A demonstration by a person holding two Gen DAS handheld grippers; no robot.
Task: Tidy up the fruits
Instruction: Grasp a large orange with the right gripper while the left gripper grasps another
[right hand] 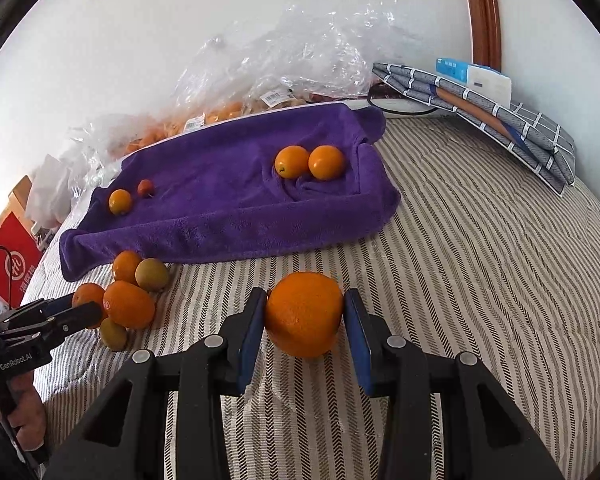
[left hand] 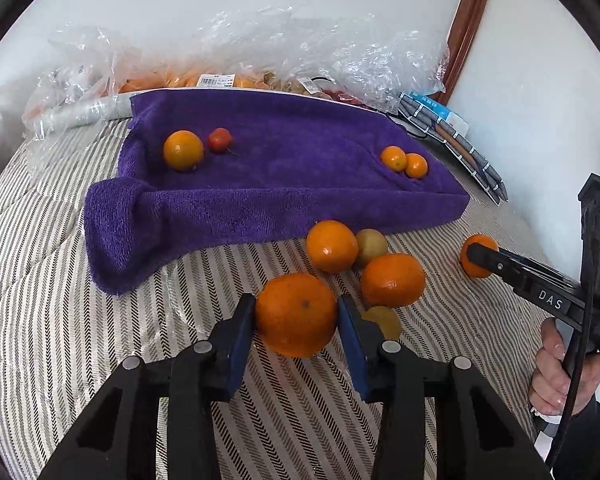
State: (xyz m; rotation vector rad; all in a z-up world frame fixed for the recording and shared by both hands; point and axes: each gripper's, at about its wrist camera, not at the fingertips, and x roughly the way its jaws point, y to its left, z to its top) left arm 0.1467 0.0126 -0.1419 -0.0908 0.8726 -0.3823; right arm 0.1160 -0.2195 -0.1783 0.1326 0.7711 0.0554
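My left gripper [left hand: 296, 314] is shut on a large orange [left hand: 300, 320] just above the striped bedcover [left hand: 100, 320]. Beside it lies a loose pile: two oranges [left hand: 332, 246] [left hand: 392, 280] and two yellow-green fruits [left hand: 371, 246]. My right gripper [right hand: 305, 312] is shut on another orange [right hand: 304, 320], off to the right of the pile. A purple towel [left hand: 284, 184] covers a shallow tray behind. On the towel rest an orange [left hand: 183, 150] and a small red fruit [left hand: 220, 140] at the left, and two small oranges [left hand: 394, 158] at the right.
Crumpled clear plastic bags [left hand: 260, 52] holding more fruit lie along the wall behind the towel. A folded grey checked cloth [right hand: 500, 120] sits at the back right. A red box [right hand: 12, 264] stands off the bed's left side. A person's hand [left hand: 556, 380] grips the right handle.
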